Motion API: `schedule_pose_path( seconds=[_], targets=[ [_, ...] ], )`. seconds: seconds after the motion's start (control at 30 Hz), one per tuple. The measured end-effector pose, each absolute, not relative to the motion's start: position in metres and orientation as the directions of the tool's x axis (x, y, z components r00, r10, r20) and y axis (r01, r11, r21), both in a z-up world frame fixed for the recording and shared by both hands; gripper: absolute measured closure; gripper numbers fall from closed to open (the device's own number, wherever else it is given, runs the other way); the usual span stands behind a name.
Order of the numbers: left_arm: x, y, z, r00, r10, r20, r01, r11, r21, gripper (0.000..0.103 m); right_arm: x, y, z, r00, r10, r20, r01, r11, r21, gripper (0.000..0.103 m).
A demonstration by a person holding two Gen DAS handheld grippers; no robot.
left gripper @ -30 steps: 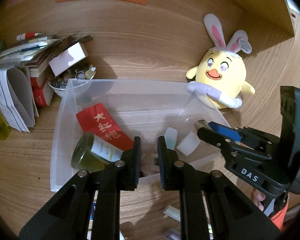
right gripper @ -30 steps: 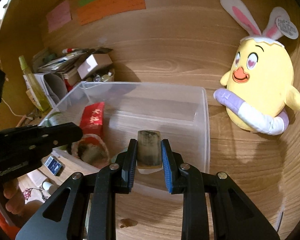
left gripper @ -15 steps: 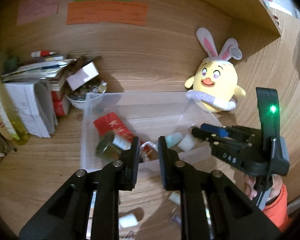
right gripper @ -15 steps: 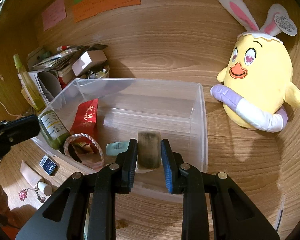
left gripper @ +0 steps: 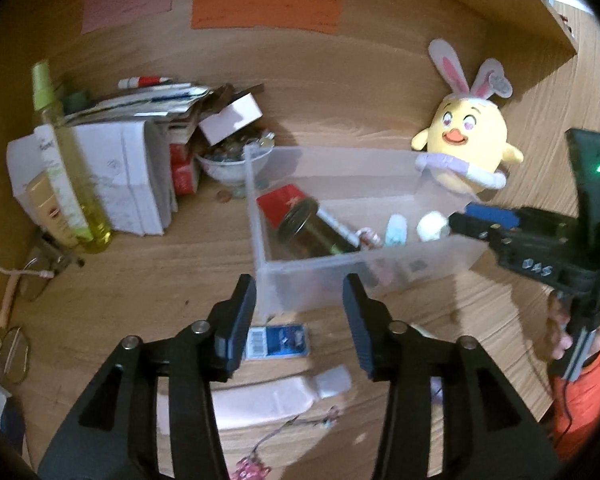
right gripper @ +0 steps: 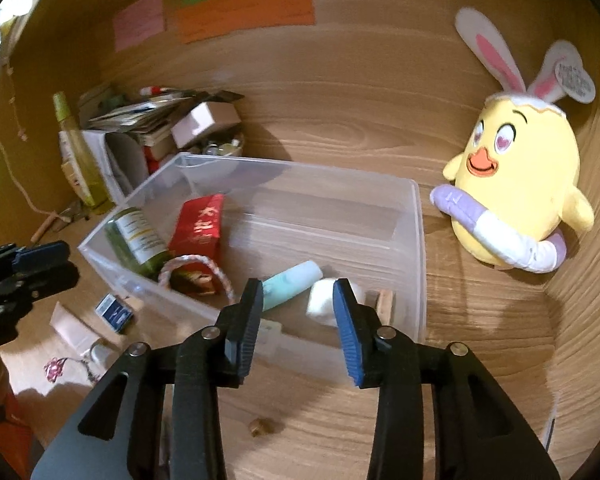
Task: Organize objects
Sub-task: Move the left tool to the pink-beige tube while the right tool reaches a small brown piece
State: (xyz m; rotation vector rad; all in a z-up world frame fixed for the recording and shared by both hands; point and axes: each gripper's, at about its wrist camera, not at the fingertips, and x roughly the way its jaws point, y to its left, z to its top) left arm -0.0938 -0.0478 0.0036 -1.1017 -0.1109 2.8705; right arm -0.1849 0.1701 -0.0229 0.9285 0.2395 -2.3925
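A clear plastic bin (left gripper: 256, 216) (right gripper: 418, 264) stands on the wooden desk. It holds a green bottle (right gripper: 138, 240), a red packet (right gripper: 200, 224), a rope-handled item (right gripper: 192, 270), a teal tube (right gripper: 292, 282), a white block (right gripper: 322, 300) and a brown block (right gripper: 385, 306). My left gripper (left gripper: 300, 308) is open and empty, in front of the bin's near left corner. My right gripper (right gripper: 298, 312) is open and empty over the bin's near wall, above the white block. A blue card (left gripper: 278, 340), a pink tube (left gripper: 276, 396) and a bead chain (left gripper: 256, 468) lie on the desk before the bin.
A yellow bunny-eared plush (right gripper: 516, 200) sits right of the bin. At left are stacked papers and boxes (left gripper: 120, 172), a bowl of small items (left gripper: 232, 160) and a yellow spray bottle (left gripper: 68, 168). Glasses (left gripper: 12, 352) lie at far left. Sticky notes (left gripper: 264, 10) hang on the back wall.
Both grippers have opened and pulled back from the bin. The right one has let go of the brown block, which now lies in the bin.
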Motion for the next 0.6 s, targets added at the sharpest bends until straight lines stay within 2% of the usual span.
schedule_pose_path(
  seconds=[0.1, 0.4, 0.6],
  targets=[
    [-0.086, -0.05, -0.003, -0.732, 0.068, -0.678, -0.03, -0.997, -0.068, 0.055, -0.173, 0.173, -0.019, -0.61, -0.446, -0.655, 0.571, -0.82, 0.027, 0.065],
    [-0.068, -0.06, -0.028, -0.68, 0.066, -0.731, -0.021, -0.997, -0.07, 0.05, -0.147, 0.182, -0.022, -0.605, -0.456, -0.653, 0.593, -0.805, 0.012, 0.063],
    [-0.062, -0.065, -0.044, -0.637, 0.076, -0.767, -0.017, -0.996, -0.084, 0.04, -0.135, 0.189, -0.033, -0.594, -0.442, -0.672, 0.598, -0.801, -0.003, 0.057]
  ],
)
